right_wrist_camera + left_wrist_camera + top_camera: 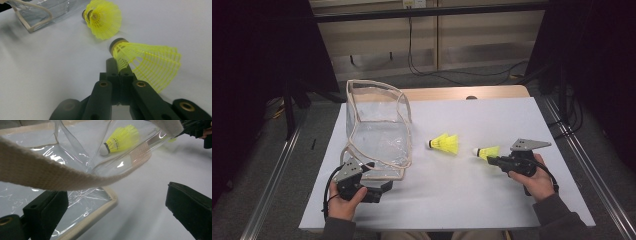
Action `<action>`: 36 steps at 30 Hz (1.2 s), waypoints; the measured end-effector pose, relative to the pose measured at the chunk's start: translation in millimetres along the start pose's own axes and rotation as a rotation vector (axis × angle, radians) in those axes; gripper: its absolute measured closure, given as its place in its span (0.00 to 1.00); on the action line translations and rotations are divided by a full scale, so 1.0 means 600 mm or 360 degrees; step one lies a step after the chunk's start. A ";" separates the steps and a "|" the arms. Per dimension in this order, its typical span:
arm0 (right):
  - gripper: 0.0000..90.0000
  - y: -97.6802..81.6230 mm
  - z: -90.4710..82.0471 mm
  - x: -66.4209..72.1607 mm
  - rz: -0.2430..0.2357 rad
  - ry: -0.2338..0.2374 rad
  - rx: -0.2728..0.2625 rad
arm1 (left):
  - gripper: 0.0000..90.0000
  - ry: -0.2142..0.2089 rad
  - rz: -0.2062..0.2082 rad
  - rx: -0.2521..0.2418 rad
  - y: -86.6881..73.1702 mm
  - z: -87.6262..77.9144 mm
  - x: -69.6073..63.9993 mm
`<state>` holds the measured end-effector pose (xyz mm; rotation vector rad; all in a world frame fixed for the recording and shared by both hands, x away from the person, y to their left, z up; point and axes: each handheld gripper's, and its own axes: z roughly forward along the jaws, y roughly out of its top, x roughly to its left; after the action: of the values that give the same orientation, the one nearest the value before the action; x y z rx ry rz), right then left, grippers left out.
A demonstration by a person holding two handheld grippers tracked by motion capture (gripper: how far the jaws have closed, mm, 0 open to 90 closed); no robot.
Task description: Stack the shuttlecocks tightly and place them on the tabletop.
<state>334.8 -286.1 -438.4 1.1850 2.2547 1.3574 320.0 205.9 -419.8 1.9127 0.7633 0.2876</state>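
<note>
Held shuttlecock [147,67] is neon-yellow plastic w/ a mesh skirt of fine ribs & cross-bars flaring to a wide rim, a dark band round the neck and a white rounded cork that shows in the high view [486,152]. It lies on its side on the white table [472,200], right of centre, cork pointing toward the bag. Right gripper [119,68] has its 2 jaws drawn together, pinching the skirt edge near the neck; most of the skirt sticks out to 1 side of the jaws. 2nd shuttlecock [445,144], same colour & build, lies near it on the table, closer to the bag, untouched. Clear plastic bag [379,127] w/ beige webbing trim stands at table's left w/ its mouth open. Left gripper [113,212] is at the bag's near corner w/ jaws wide apart; 1 jaw sits by the bag's clear wall & trim, but can't tell if it touches. Through the left gripper view the 2nd shuttlecock [120,139] shows through the clear plastic. No brand, label or readable writing on shuttlecocks, bag or grippers.
</note>
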 end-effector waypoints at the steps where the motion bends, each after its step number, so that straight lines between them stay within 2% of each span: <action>1: 1.00 0.001 0.000 0.000 -0.0004 0.0008 0.0000 | 0.05 -0.0001 0.0001 0.0000 0.000 0.000 0.000; 25: 1.00 0.017 0.013 0.007 -0.0046 0.0020 0.0001 | 0.05 0.0002 -0.0004 -0.0003 0.000 -0.002 0.001; 36: 1.00 0.022 0.018 0.009 -0.0037 0.0030 -0.0012 | 0.05 0.0005 -0.0016 -0.0003 -0.002 0.000 0.003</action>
<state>344.5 -272.2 -432.4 1.1451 2.2672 1.3726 320.8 207.2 -421.0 1.9068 0.7741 0.2851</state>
